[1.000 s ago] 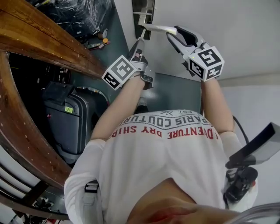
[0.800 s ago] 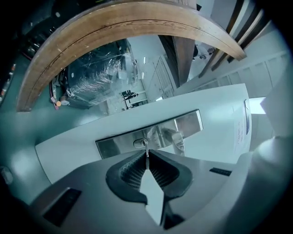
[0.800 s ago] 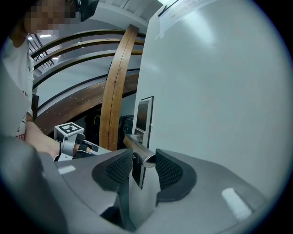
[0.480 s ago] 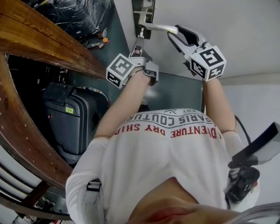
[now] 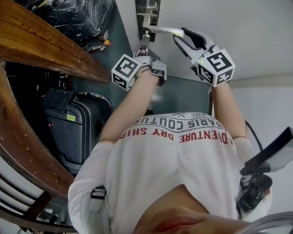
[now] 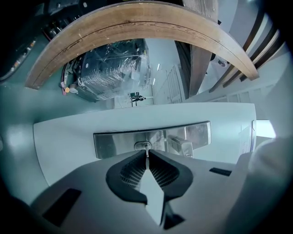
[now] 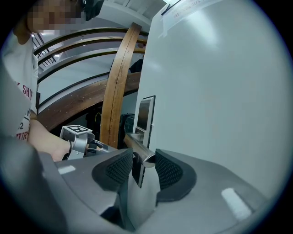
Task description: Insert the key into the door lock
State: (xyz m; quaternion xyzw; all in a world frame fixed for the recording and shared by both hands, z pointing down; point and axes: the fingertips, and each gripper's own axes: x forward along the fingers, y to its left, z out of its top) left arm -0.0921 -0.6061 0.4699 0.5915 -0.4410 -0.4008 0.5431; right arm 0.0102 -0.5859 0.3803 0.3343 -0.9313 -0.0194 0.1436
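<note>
A white door [image 6: 68,132] carries a steel lock plate [image 6: 114,144] with a keyhole [image 6: 143,146] and a lever handle [image 6: 181,145]. My left gripper [image 6: 146,161] is shut on a thin silver key [image 6: 146,156], whose tip is at the keyhole. In the head view the left gripper [image 5: 143,45] points up at the lock plate [image 5: 147,9]. My right gripper [image 5: 183,37] holds the free end of the door handle [image 5: 165,30]. In the right gripper view the handle's end [image 7: 143,156] sits between both pads of the right gripper [image 7: 144,170].
A curved wooden rail [image 5: 46,41] runs along the left, close to my left arm. Below it stands a black suitcase [image 5: 68,132]. A plastic-wrapped bundle [image 5: 78,13] lies on the floor beyond. The left gripper's marker cube [image 7: 75,131] shows in the right gripper view.
My left gripper has moved up toward the lock plate, bringing the key to the keyhole. The right gripper has stayed on the handle.
</note>
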